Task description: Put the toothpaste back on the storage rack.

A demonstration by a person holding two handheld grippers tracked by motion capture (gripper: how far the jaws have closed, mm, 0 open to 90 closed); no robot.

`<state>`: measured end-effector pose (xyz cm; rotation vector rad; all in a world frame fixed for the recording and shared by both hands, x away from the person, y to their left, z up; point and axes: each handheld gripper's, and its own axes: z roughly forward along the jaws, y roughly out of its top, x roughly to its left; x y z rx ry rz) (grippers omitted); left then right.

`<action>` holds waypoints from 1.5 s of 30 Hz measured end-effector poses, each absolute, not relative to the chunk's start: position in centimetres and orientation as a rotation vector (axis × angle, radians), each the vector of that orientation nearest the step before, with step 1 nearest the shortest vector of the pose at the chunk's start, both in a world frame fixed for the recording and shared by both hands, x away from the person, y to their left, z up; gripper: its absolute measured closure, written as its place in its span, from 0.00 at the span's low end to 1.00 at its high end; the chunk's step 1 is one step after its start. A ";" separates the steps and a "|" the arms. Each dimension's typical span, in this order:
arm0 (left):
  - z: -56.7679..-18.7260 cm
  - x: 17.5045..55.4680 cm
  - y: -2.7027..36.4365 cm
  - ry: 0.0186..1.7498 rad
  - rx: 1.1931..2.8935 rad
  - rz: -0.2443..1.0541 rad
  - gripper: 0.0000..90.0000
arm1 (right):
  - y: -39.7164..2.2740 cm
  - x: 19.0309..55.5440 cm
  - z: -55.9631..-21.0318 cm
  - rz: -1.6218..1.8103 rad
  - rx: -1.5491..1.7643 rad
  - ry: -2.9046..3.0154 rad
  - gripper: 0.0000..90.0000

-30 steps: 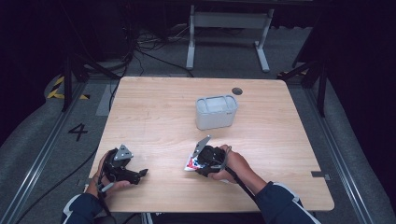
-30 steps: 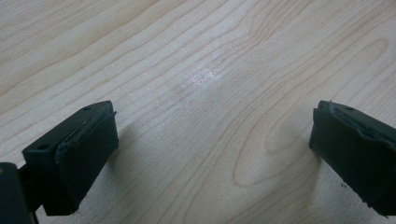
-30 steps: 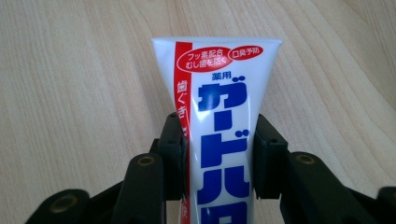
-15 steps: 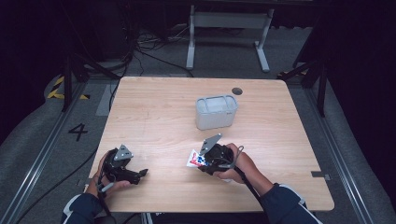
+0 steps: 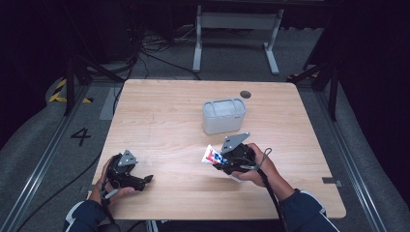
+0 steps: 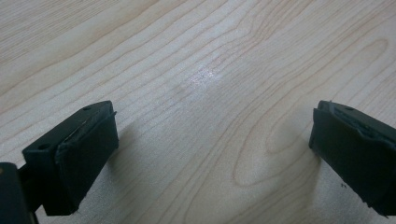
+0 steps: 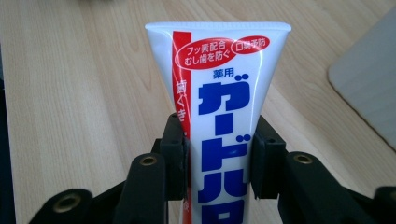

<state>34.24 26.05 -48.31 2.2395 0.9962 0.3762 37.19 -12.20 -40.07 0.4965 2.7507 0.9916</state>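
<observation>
Change: tube [image 7: 219,116] lifted off the table [image 5: 159,121] since a second ago.
Right gripper [image 7: 218,154]: pinching the tube.
Left gripper [image 6: 212,154]: spread, empty.
Meaning: likely headed for the bin [image 5: 223,116].

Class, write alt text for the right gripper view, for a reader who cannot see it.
A white toothpaste tube with blue and red Japanese lettering stands clamped between the two black jaws of the right hand-held gripper, its flat crimped end pointing away from the camera. Behind it lies a light wooden table, with the corner of a pale grey container at the right edge.
</observation>
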 end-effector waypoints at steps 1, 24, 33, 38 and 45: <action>-48.3 34.3 26.1 0.990 2.245 0.381 0.02 | -12.4 37.2 -39.9 0.996 0.496 2.746 0.72; -48.3 34.3 26.1 0.990 2.245 0.381 0.02 | -14.5 38.3 -36.4 1.076 0.528 2.633 0.72; -48.3 34.3 26.1 0.990 2.241 0.379 0.02 | -14.6 38.8 -35.8 1.094 0.539 2.597 0.72; -48.3 34.3 26.1 0.989 2.243 0.380 0.02 | -14.8 39.1 -35.5 1.113 0.553 2.575 0.72; -48.3 34.2 26.0 0.998 2.237 0.373 0.02 | -15.2 39.6 -34.9 1.143 0.580 2.538 0.71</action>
